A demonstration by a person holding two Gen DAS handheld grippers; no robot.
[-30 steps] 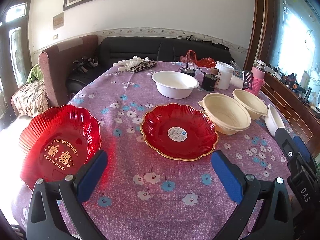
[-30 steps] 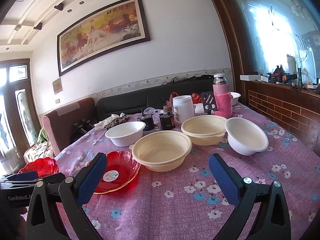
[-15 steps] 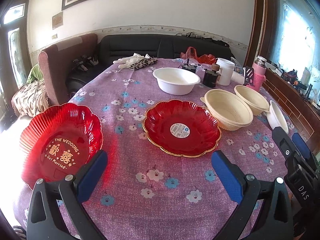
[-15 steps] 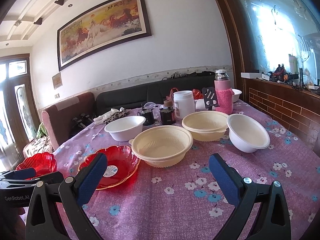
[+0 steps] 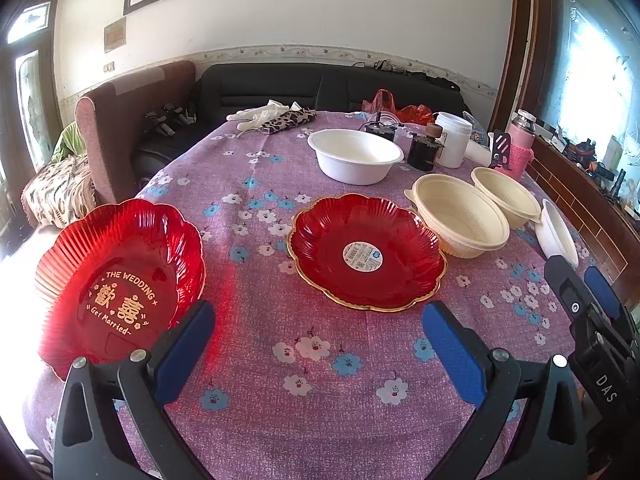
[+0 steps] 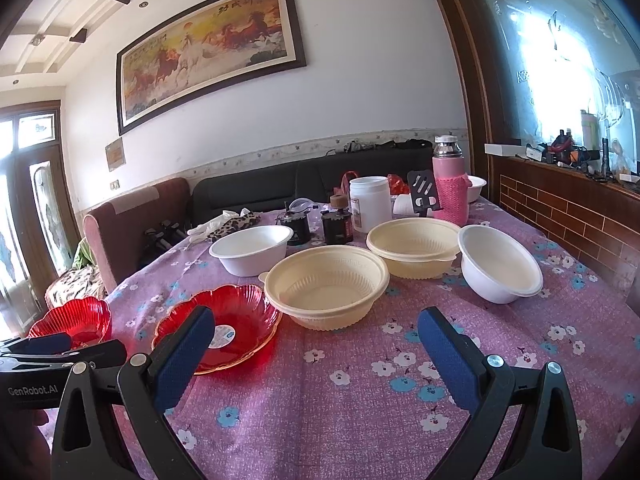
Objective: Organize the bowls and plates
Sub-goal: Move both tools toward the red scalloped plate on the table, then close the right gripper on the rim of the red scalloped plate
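Note:
A red gold-rimmed plate (image 5: 366, 254) lies mid-table; it also shows in the right wrist view (image 6: 224, 330). A red wedding plate (image 5: 120, 284) sits at the left table edge (image 6: 74, 316). Two cream bowls (image 6: 326, 286) (image 6: 414, 246) and two white bowls (image 6: 252, 248) (image 6: 498, 264) stand beyond. My left gripper (image 5: 318, 338) is open and empty, above the cloth in front of the red plates. My right gripper (image 6: 316, 346) is open and empty, in front of the near cream bowl.
A pink flask (image 6: 450, 178), a white jar (image 6: 370, 204), dark jars (image 6: 338, 224) and a spatula (image 6: 422, 194) crowd the table's far side. Gloves and a leopard cloth (image 5: 276, 120) lie far left. A sofa (image 5: 328, 84) stands behind; a brick ledge (image 6: 568, 208) runs along the right.
Both grippers have shifted slightly, so the plates and bowls sit a little differently in view. Both stay open and empty; no dish has moved.

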